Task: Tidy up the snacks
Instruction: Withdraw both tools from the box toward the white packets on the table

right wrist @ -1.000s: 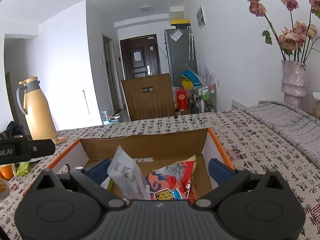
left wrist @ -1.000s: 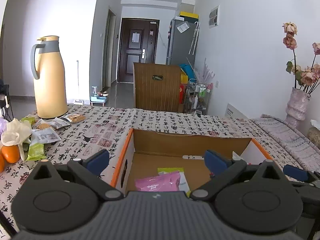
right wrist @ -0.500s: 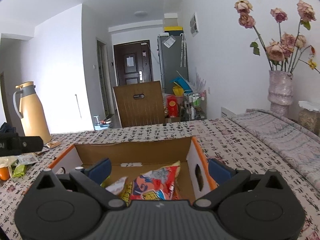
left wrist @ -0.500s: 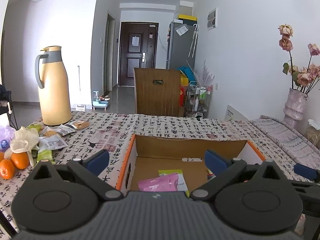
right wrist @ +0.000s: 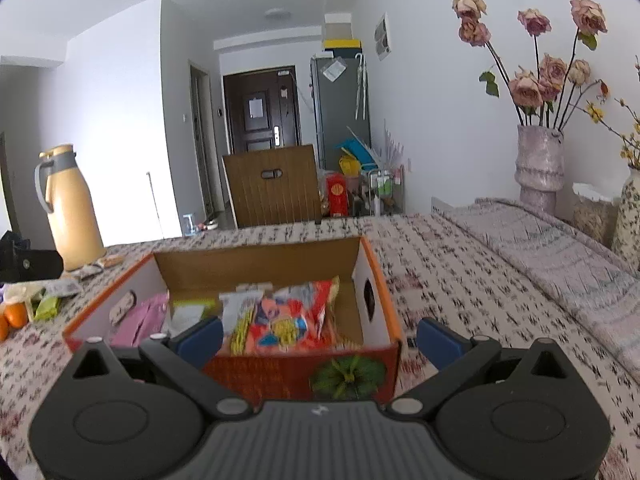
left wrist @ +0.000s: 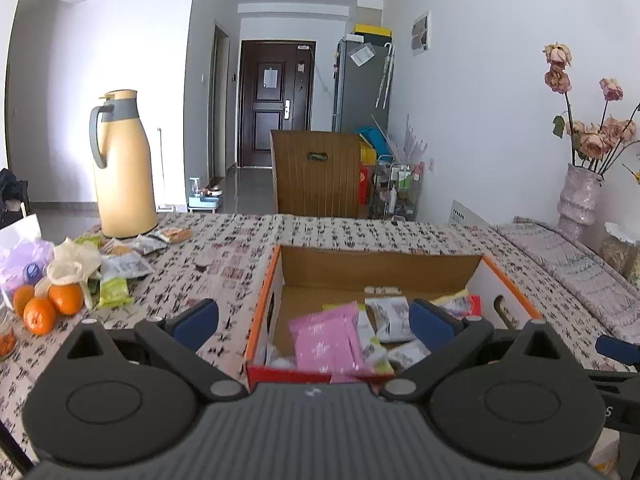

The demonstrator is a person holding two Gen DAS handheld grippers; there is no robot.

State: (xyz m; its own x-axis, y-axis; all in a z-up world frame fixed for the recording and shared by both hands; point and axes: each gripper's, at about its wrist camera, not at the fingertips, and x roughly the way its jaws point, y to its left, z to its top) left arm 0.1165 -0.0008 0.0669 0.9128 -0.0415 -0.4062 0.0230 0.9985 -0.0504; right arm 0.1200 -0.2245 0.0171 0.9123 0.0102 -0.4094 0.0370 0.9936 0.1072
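An open cardboard box with an orange rim (left wrist: 267, 295) (right wrist: 376, 276) sits on the patterned tablecloth. It holds several snack packets: a pink one (left wrist: 326, 340) (right wrist: 140, 320), white ones (left wrist: 390, 314) and a red-orange bag (right wrist: 292, 320). My left gripper (left wrist: 314, 326) is open and empty, held back in front of the box. My right gripper (right wrist: 320, 338) is open and empty, also in front of the box's near wall. More loose snack packets (left wrist: 120, 266) lie on the table at the left.
A tan thermos jug (left wrist: 122, 168) (right wrist: 72, 216) stands at the back left. Oranges (left wrist: 48, 306) and a plastic bag (left wrist: 24, 256) lie at the left edge. A vase of dried roses (right wrist: 538, 168) (left wrist: 580, 204) stands at the right. A wooden chair (left wrist: 316, 174) is beyond the table.
Both grippers have pulled back and up from the box. The white packet and red bag that stood between the right fingers now lie in the box.
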